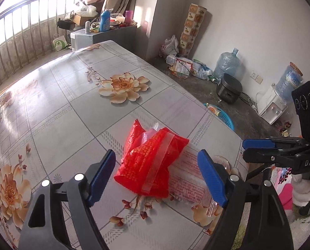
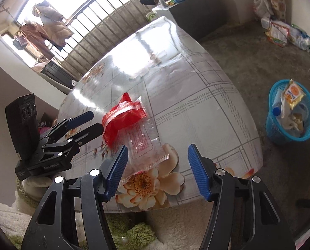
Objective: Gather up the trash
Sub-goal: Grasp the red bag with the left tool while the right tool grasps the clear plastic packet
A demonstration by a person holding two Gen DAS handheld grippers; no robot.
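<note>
In the left view the left tongs (image 1: 156, 174) are spread wide around the crinkly red plastic bag (image 1: 151, 160) on the shiny flowered tabletop (image 1: 61, 112), ready to pinch it, and in the right view the right tongs (image 2: 157, 169) hang spread above the thin clear wrapper (image 2: 146, 145), with the blue trash basket (image 2: 279, 134) on the floor nearby.

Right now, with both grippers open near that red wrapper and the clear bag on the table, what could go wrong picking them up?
The red wrapper lies partly on the clear bag, so a grasp by the left gripper may drag or drop one. The clear bag lies flat near the table edge and could slide off. The blue basket stands on the floor apart from the table, so a loose grip may spill during the carry.
</note>
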